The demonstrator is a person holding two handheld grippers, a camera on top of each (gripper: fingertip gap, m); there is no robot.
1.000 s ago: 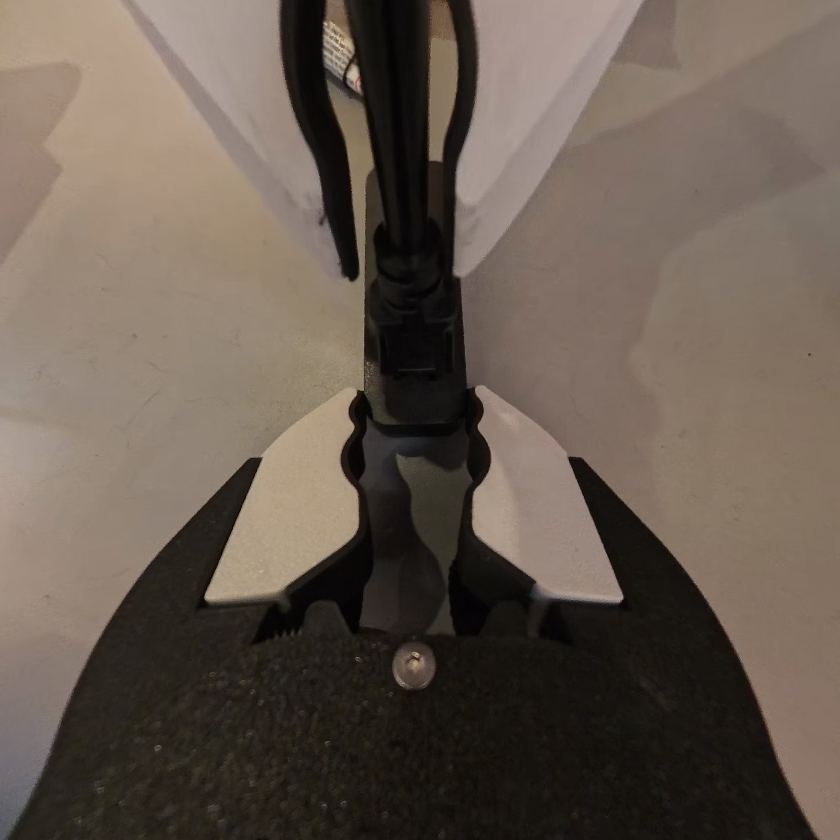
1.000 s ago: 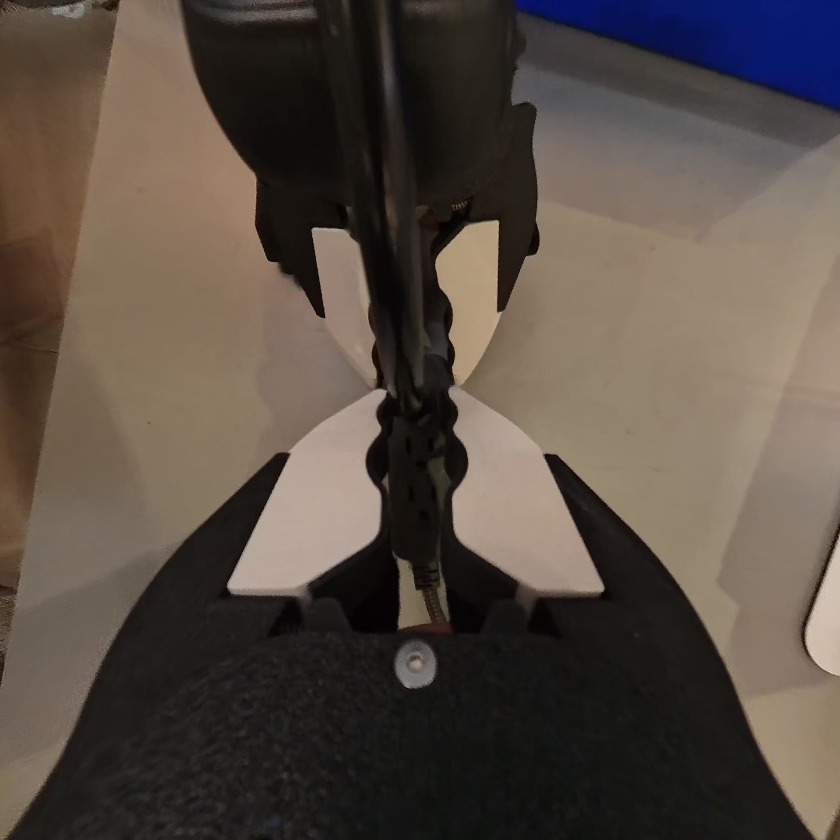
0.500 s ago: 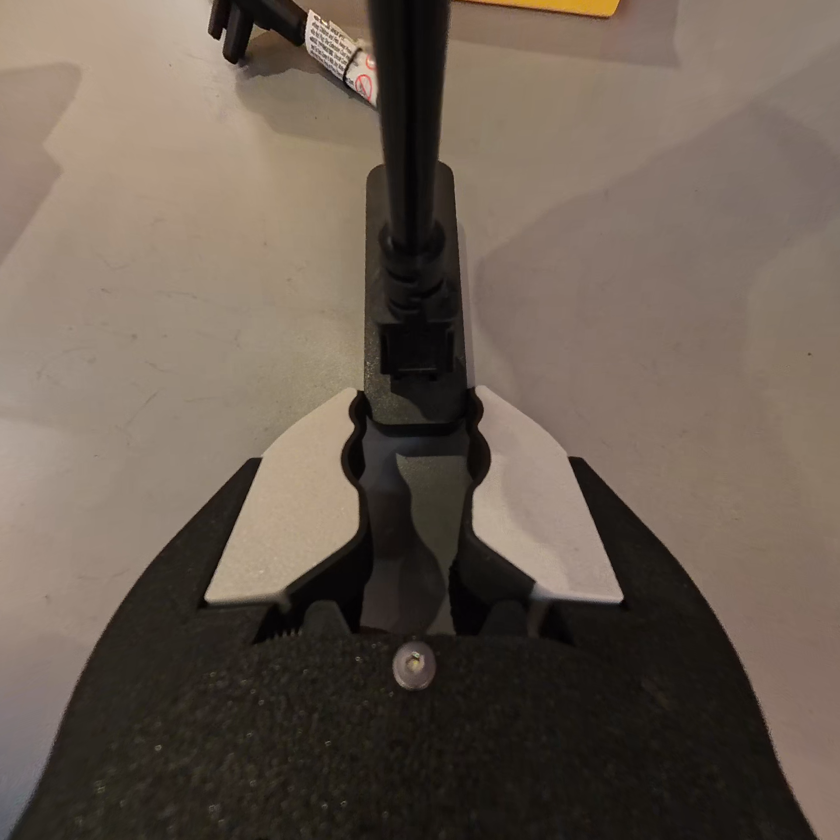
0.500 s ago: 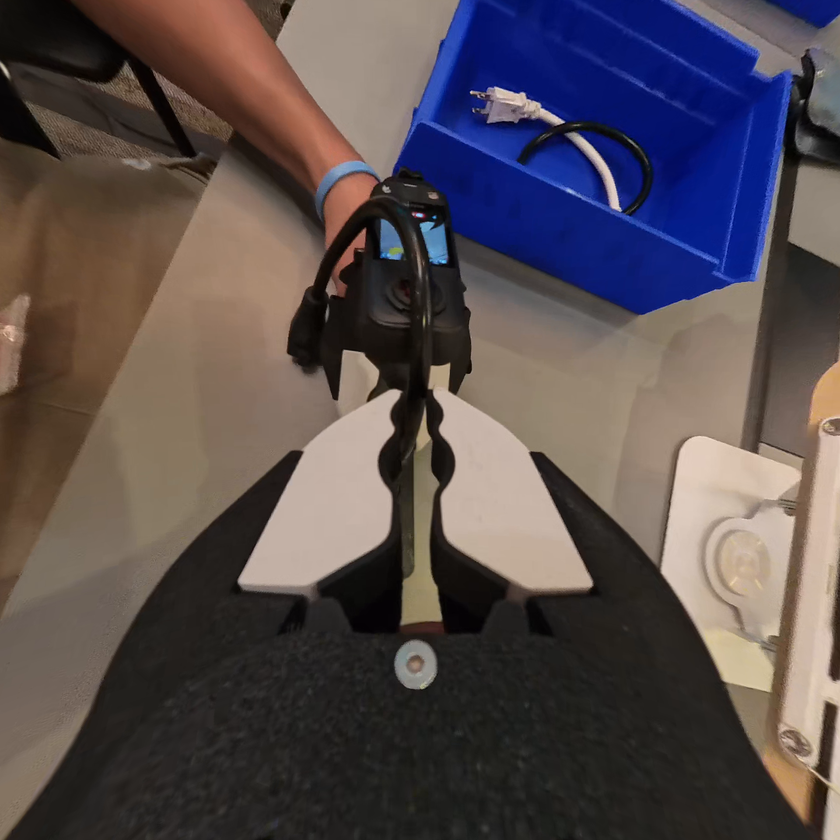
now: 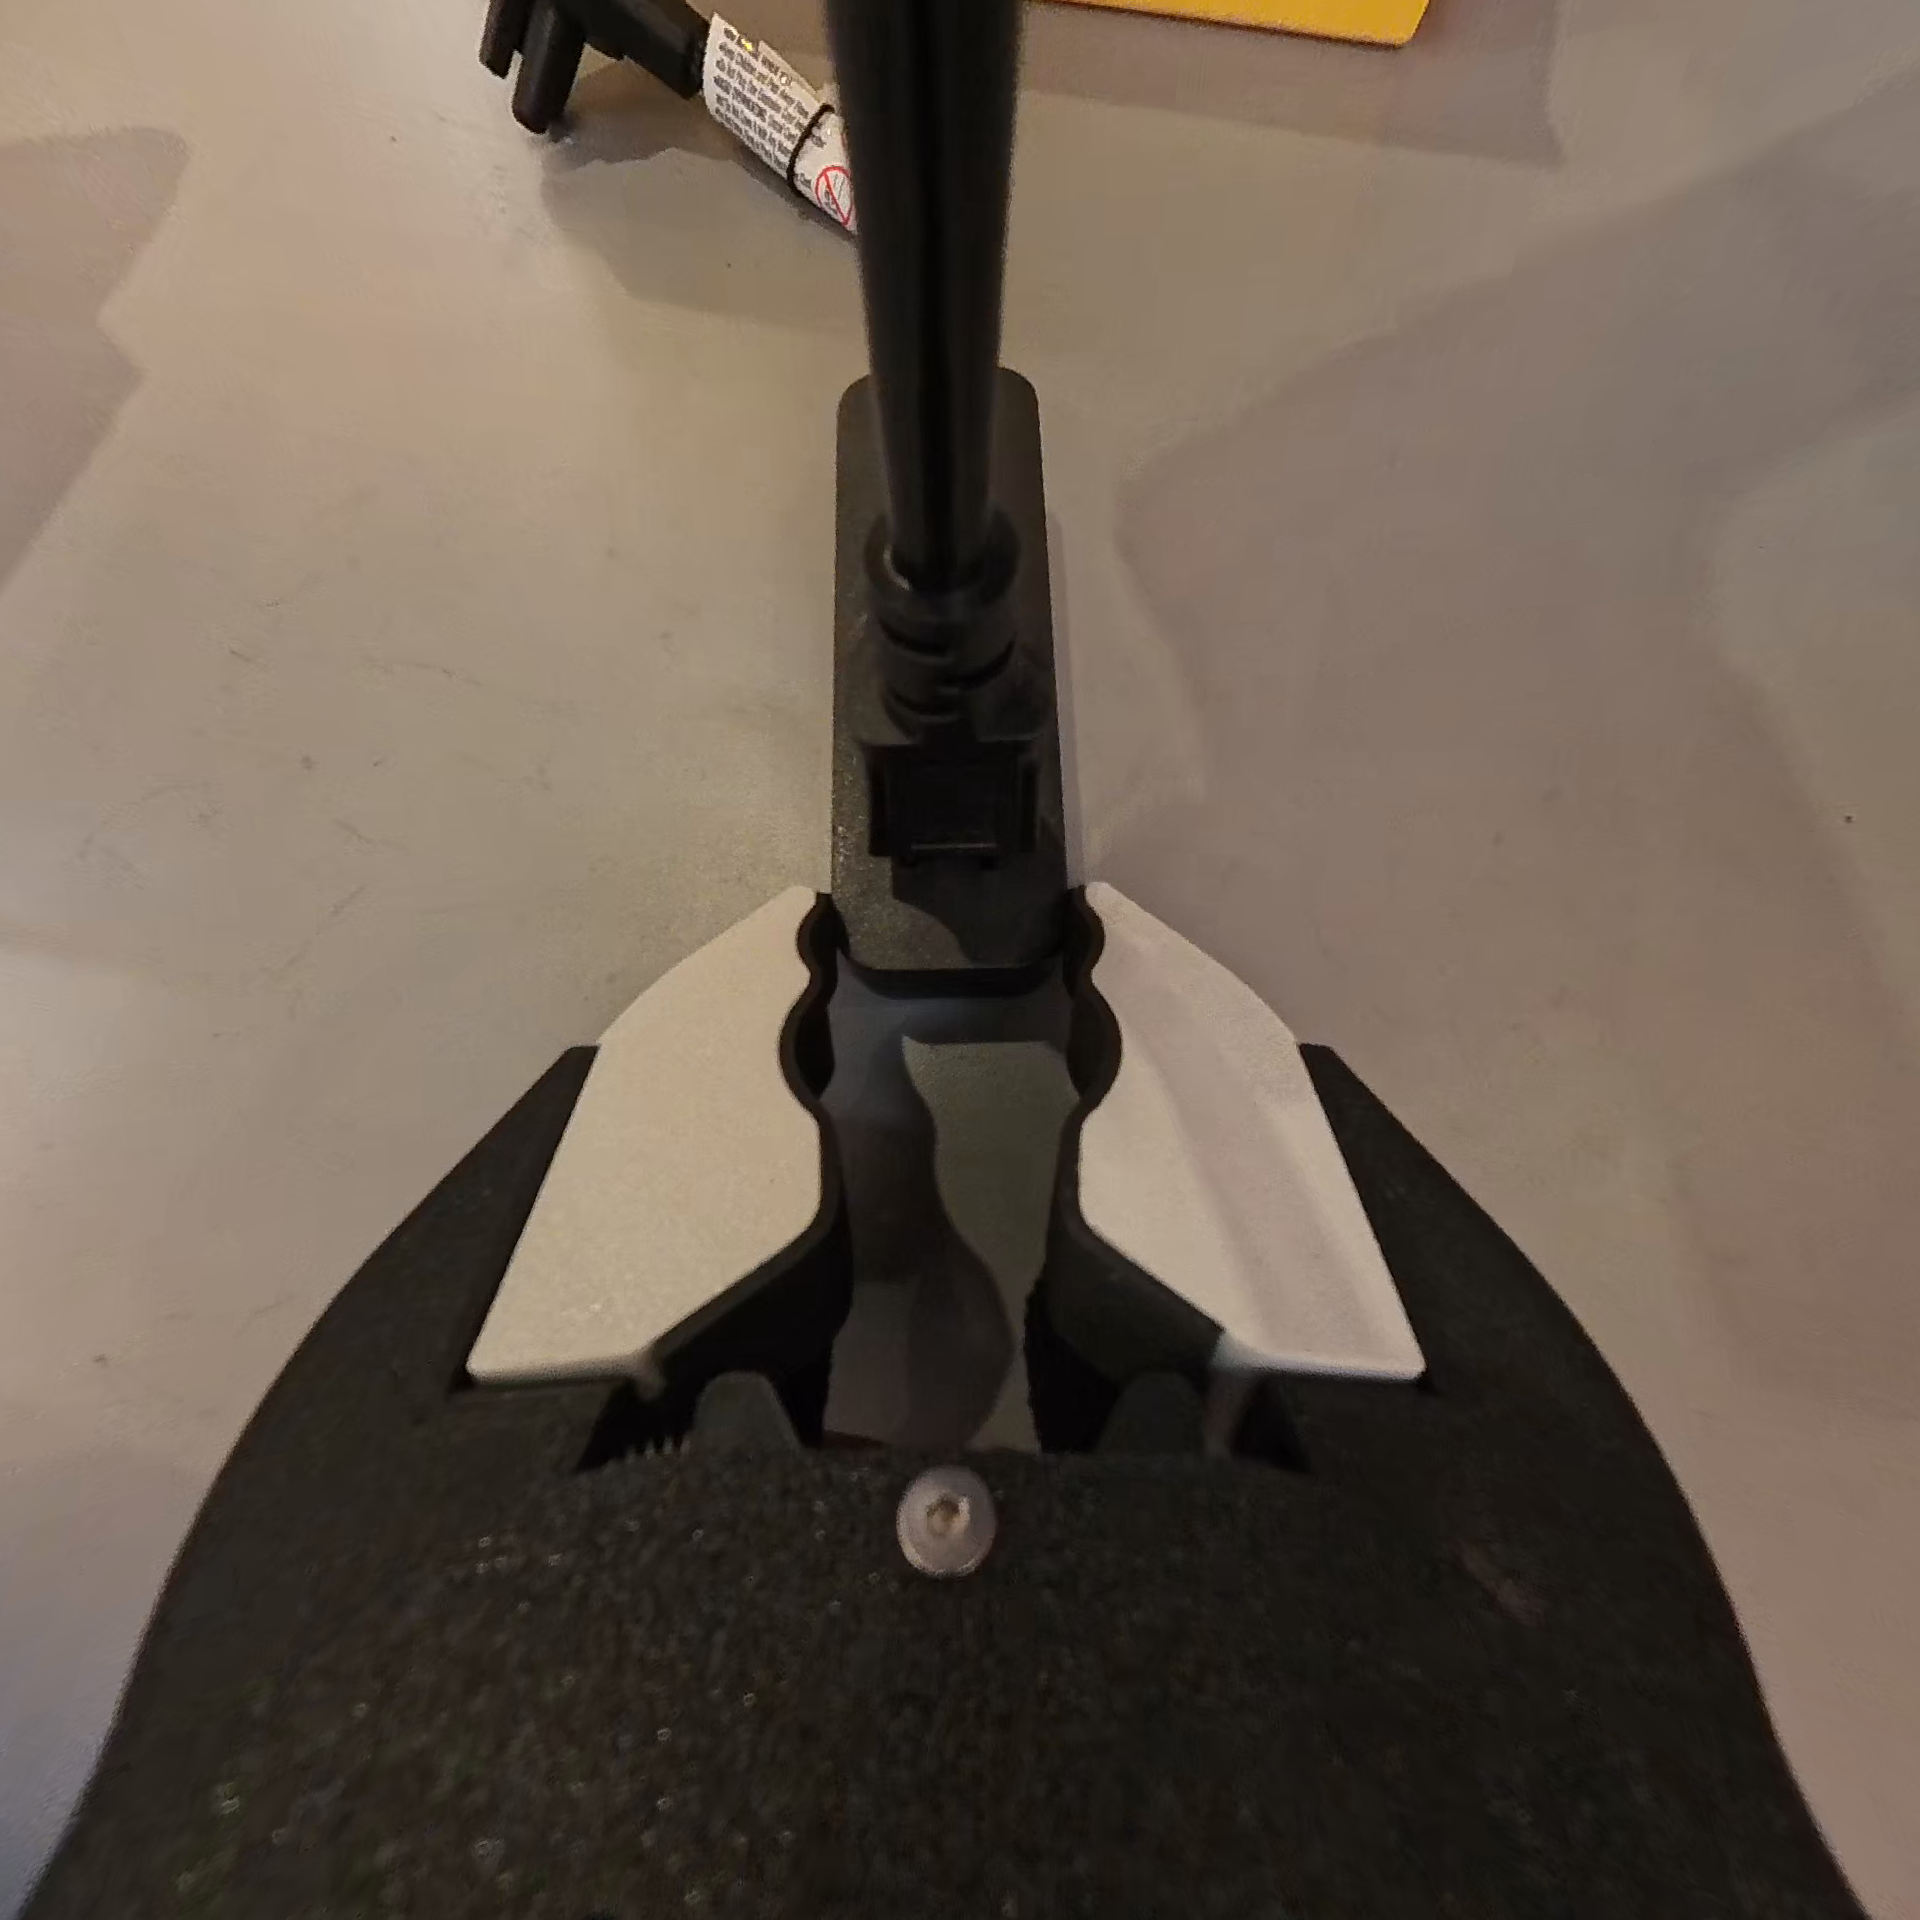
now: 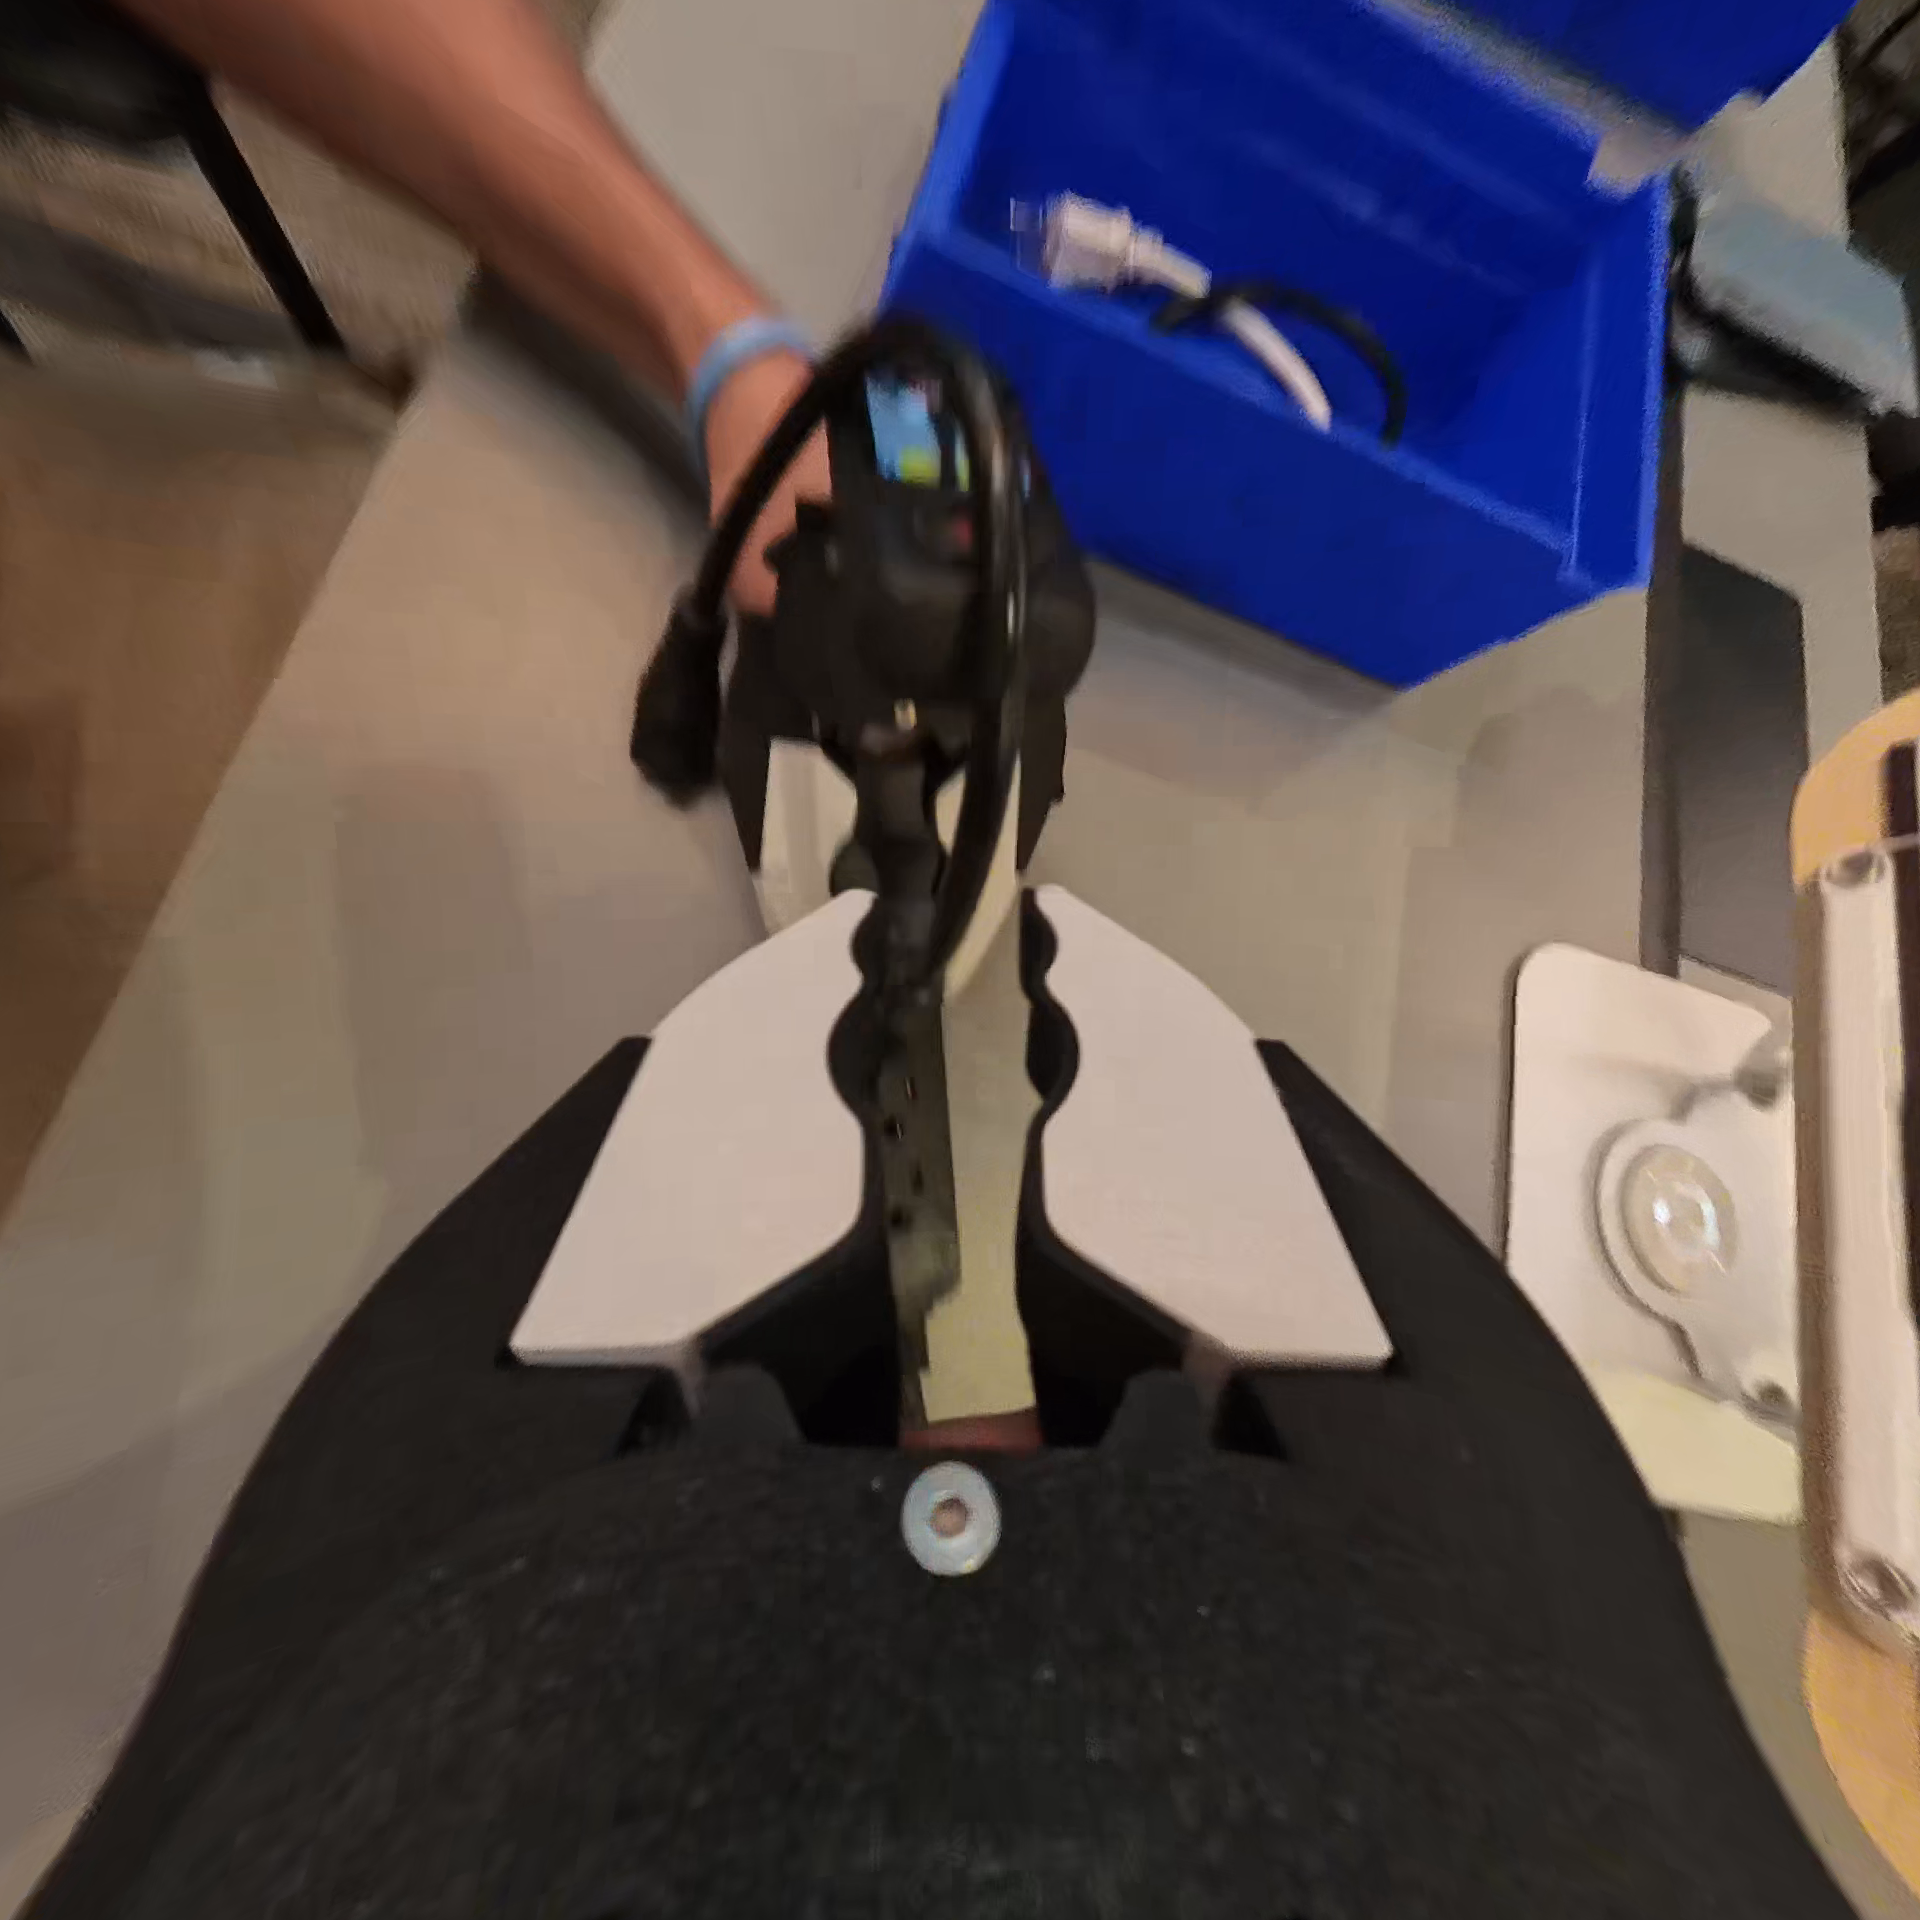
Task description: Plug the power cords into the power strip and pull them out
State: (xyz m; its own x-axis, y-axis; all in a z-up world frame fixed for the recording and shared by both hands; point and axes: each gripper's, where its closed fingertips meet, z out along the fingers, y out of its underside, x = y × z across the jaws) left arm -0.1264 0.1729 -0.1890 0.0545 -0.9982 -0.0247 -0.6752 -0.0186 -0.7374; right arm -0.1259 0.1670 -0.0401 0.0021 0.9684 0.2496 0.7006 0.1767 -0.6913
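In the left wrist view my left gripper [image 5: 951, 914] is shut on the end of the black power strip [image 5: 862, 623], which lies on the grey table. A black plug [image 5: 951, 800] sits in the strip and its cord [image 5: 930, 260] rises out of frame. In the blurred right wrist view my right gripper [image 6: 940, 914] is open and empty above the strip [image 6: 914, 1143]. The plug [image 6: 894, 831] and looping cord [image 6: 992, 623] stand just beyond its tips. The left gripper [image 6: 914, 582] shows farther off, held by a hand.
Another black plug [image 5: 540, 62] with a white label [image 5: 790, 145] lies at the far left. A blue bin [image 6: 1299, 499] holding a white plug [image 6: 1122, 249] stands behind. The cord's free end [image 6: 675, 696] hangs at the left. A white plate [image 6: 1642, 1195] lies to the right. Tip to tip, the grippers are about 15 cm apart. From either gripper's tips it is about 35 cm to the white plate [image 6: 1642, 1195].
My right gripper has let go of the cord, opened wider and pulled back and up from the strip. The left gripper and the strip have not moved.
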